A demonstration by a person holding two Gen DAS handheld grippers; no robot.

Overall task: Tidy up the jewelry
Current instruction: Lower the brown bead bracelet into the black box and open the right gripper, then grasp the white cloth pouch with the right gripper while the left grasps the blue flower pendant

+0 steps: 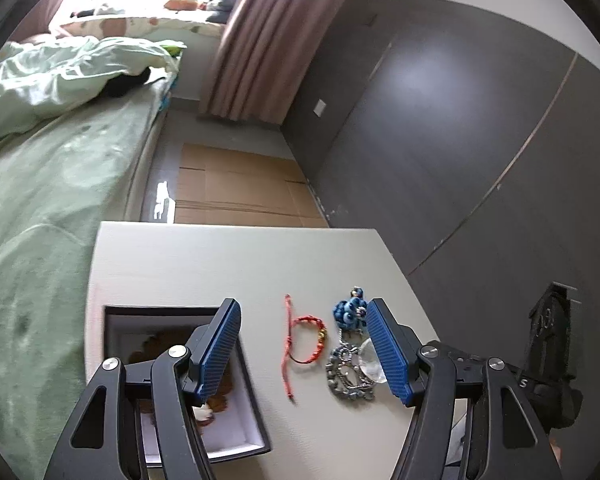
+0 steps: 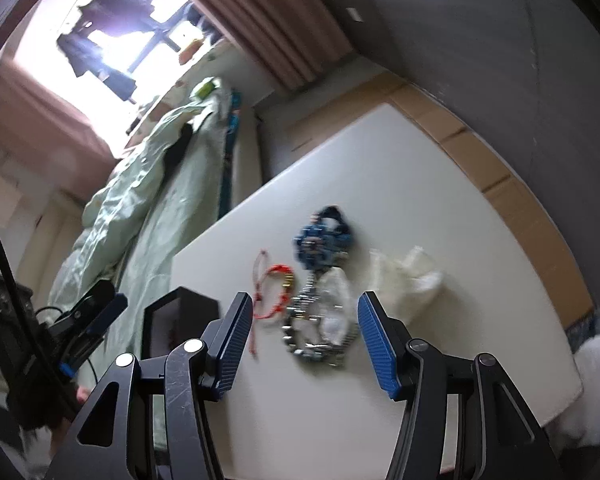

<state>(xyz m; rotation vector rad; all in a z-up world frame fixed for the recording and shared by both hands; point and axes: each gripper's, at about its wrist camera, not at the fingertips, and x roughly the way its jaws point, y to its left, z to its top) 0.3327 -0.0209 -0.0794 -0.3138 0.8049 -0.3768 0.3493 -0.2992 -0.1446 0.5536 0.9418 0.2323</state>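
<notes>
nearest the lenses, both tools hang over the pale bench [image 1: 228, 256] with nothing between their fingers. the left gripper [image 1: 304, 344] has its fingers spread apart and empty; the right gripper [image 2: 306, 340] likewise shows fingers parted and empty.

just beyond the fingertips lies the jewelry, all loose on the bench: a red cord bracelet [image 1: 306, 340] with a long trailing end, a silver chain bracelet [image 1: 350, 372] beside it, and a blue beaded piece [image 1: 350, 312] at the chain's far end, touching it or nearly so. a clear crystal-like item [image 1: 374, 356] sits against the chain, partly behind a left finger. to the left stands an open dark jewelry box [image 1: 256, 412] with a white lining and brownish contents, possibly another ornament, though the fingers hide most of it.

risks, as judged from this layout:
- chain and blue piece lie so close that closing on one may drag the other, or snag links in beads.
- the red cord's loose tail could catch a finger and be swept off line.
- flat, thin pieces on a hard bench may slip from blunt pads.
- both grippers aim at the same small cluster, so they could collide.
- the box wall may be knocked by the left finger beside it.

in the right wrist view, crumpled clear plastic [image 2: 410, 270] lies just right of the chain and could be pinched with it. farther off: a bed with green bedding [image 1: 48, 184], cardboard on the floor [image 1: 236, 184], a curtain [image 1: 260, 40] and a bright window.
</notes>
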